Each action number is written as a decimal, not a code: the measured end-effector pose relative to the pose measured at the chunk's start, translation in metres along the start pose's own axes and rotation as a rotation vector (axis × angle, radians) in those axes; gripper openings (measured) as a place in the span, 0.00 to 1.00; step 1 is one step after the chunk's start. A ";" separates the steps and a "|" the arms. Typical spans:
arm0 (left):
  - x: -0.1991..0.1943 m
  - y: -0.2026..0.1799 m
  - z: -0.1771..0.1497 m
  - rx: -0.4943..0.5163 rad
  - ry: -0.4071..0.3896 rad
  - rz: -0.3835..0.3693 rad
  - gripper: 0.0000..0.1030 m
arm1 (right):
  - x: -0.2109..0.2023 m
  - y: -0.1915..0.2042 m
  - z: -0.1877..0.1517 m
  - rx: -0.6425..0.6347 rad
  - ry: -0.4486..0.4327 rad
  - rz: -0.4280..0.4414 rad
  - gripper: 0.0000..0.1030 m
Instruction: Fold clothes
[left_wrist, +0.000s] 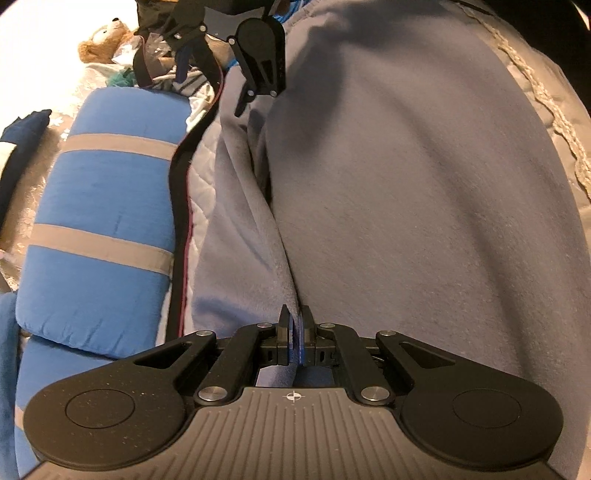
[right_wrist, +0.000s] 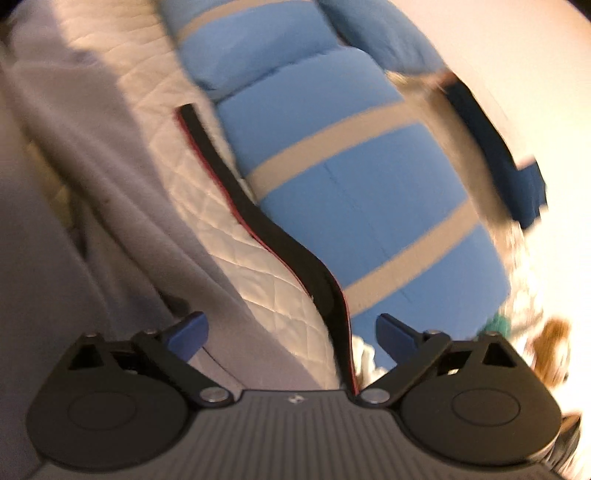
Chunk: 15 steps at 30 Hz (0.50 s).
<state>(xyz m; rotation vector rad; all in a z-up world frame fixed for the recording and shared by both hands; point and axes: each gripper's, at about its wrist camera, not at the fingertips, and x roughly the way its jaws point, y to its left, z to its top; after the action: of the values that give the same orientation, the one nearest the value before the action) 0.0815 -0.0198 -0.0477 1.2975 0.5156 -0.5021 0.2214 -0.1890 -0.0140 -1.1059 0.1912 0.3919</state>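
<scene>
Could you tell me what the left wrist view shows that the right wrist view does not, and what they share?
Only the left wrist view shows the left claw shut on a fold of the grey fleece garment, and a lace-trimmed edge at the right. Only the right wrist view shows the right claw from behind, jaws wide with nothing gripped. Both show the garment, the blue striped cushion, the black strap with red edging, the white quilted cover and, blurred in the right view, a teddy bear.
</scene>
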 end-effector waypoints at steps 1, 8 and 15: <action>0.001 -0.001 0.000 0.003 0.000 -0.002 0.02 | 0.001 0.003 0.002 -0.037 0.003 0.006 0.90; 0.000 -0.002 0.000 0.011 0.002 -0.006 0.02 | 0.008 0.026 0.011 -0.293 0.009 0.061 0.77; -0.003 0.003 -0.002 -0.010 0.030 0.005 0.03 | 0.013 0.031 0.016 -0.320 0.062 0.208 0.06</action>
<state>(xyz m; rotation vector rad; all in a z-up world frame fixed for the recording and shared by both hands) 0.0809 -0.0169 -0.0443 1.2978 0.5391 -0.4765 0.2197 -0.1601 -0.0375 -1.4201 0.3076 0.5881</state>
